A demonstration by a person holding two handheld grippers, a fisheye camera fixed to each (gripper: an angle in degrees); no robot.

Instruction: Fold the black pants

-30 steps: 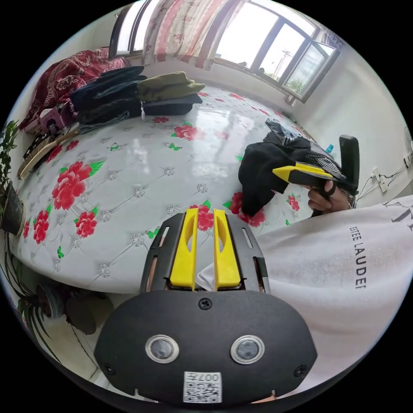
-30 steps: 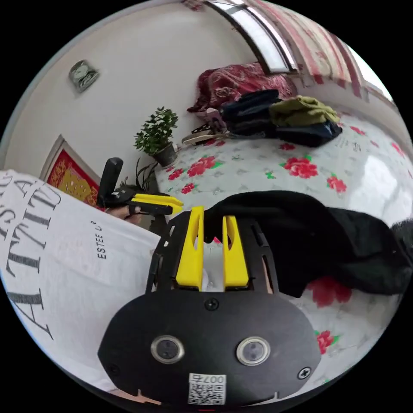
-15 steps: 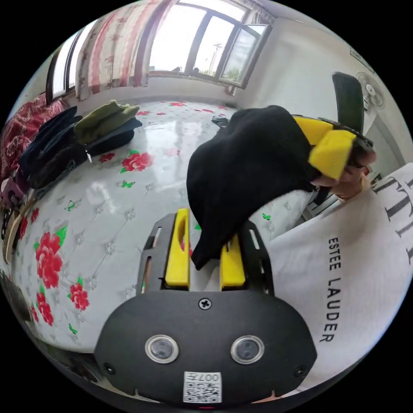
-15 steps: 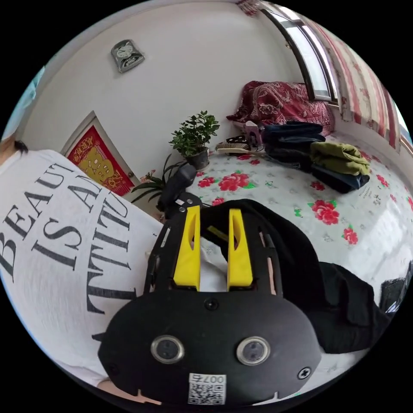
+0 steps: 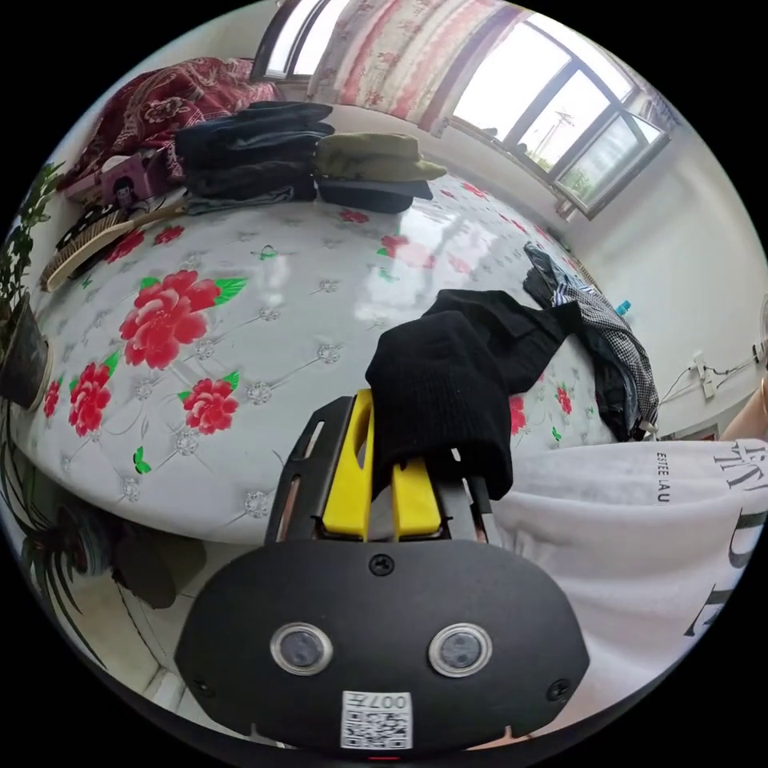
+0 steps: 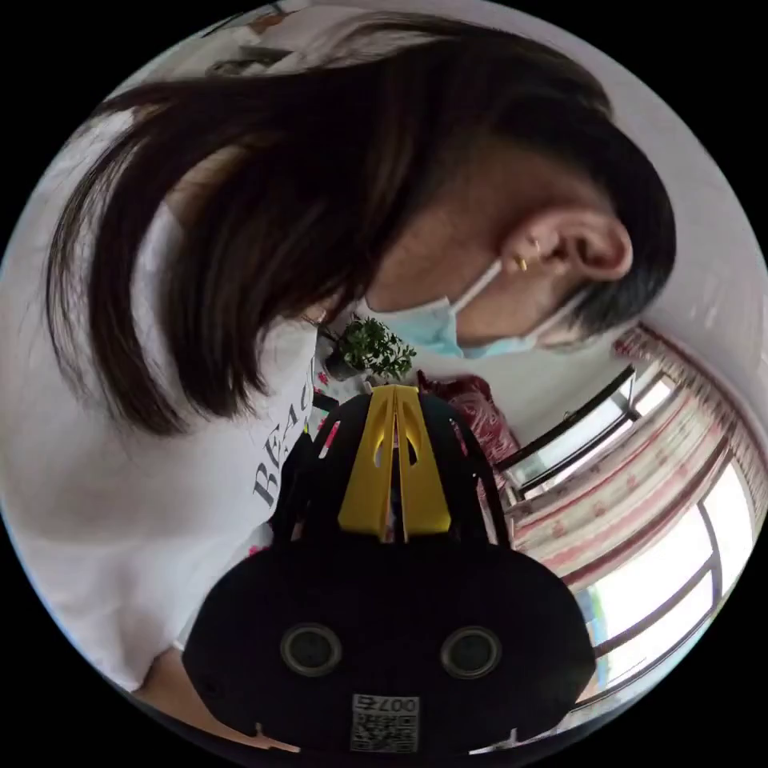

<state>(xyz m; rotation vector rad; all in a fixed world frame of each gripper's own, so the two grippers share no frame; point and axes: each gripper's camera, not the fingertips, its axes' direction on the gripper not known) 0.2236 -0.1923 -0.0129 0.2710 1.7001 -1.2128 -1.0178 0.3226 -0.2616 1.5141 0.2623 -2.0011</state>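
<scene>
The black pants (image 5: 456,360) lie bunched on the flowered bed (image 5: 240,320). Their near end is draped over my left gripper (image 5: 382,424), whose yellow jaws stand close together with the black cloth pinched between them. The right jaw's tip is hidden under the fabric. In the right gripper view, my right gripper (image 6: 394,396) points up toward the person's head (image 6: 360,176). Its yellow jaws are pressed together, and I see no cloth between them.
Folded dark clothes (image 5: 256,152) and an olive garment (image 5: 376,152) are stacked at the bed's far side. A checked heap (image 5: 600,336) lies at the right edge. A potted plant (image 5: 20,352) stands left. The person's white shirt (image 5: 624,528) is close on the right.
The left jaws have closed on the pants' end, which the right gripper had brought over. The right gripper has swung up toward the person's head and its jaws have shut.
</scene>
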